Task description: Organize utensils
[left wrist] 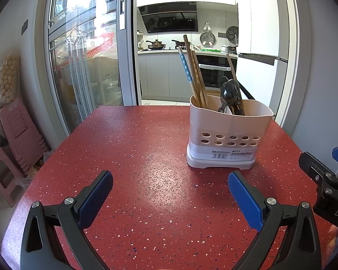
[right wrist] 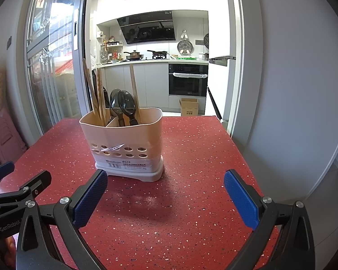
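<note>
Red speckled stone is spreading out under both grippers as a utensil holder (left wrist: 228, 135) is standing on the table (left wrist: 128, 148) with the cutlery already upright inside it. In the left wrist view, the left gripper (left wrist: 170, 186) is hovering low over the tabletop with its blue-padded fingers (left wrist: 97, 193) spread wide and nothing between them; the holder is sitting ahead of and just beyond the right-hand finger, clear of both pads. In the right wrist view, the right gripper (right wrist: 165, 187) is likewise hanging open and empty-handed, its fingers (right wrist: 241, 199) set well apart, with the holder's base lying just past the left-hand fingertip and slightly inside the gap's line. Wooden chopsticks (left wrist: 197, 78) are leaning out of the holder's left compartment, one with a blue patterned sleeve (left wrist: 185, 67), while dark spoons (right wrist: 121, 105) are standing bowl-up in the right compartment beside one more chopstick (right wrist: 134, 90). How many spoons are there is hard to tell, since they are overlapping. A barcode label (right wrist: 124, 164) is showing along the holder's pale base, beneath two rows of round holes. Each gripper is appearing at the edge of the other's view, the two sitting side by side. Beyond the fingers, a kitchen with an oven (right wrist: 188, 79) is showing through an open sliding glass door (left wrist: 83, 51).
</note>
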`<state>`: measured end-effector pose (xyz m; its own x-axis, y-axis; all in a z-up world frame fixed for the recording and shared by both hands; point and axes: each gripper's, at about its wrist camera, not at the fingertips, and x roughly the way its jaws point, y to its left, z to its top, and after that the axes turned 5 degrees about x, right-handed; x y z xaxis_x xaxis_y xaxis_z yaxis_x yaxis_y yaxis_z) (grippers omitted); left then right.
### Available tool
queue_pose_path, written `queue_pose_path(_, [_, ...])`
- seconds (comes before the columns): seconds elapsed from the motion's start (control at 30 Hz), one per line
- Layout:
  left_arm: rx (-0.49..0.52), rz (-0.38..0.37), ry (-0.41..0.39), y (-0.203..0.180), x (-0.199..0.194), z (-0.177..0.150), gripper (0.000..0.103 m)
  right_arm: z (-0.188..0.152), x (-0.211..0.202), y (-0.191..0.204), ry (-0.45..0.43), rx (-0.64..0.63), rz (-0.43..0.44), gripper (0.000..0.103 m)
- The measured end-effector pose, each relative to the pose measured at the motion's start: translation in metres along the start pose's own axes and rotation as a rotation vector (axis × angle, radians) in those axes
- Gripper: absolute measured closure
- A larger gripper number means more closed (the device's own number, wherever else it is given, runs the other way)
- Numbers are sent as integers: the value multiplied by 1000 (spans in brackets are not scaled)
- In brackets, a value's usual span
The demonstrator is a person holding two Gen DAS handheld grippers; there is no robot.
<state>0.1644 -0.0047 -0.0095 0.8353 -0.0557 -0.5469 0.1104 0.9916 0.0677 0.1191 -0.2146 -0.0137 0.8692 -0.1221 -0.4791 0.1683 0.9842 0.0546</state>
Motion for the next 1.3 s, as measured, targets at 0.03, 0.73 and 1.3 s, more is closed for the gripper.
queue_pose_path(0.03, [-1, 0, 0, 0, 0, 0, 0, 0, 0, 0, -1, -1, 0, 0])
queue_pose_path(0.73, [10, -1, 1, 0, -3, 1, 0, 1, -1, 1, -2, 2, -1, 0])
queue_pose_path(1.3, [14, -1, 2, -1, -3, 1, 0, 1, -3, 1, -1, 4, -1, 0])
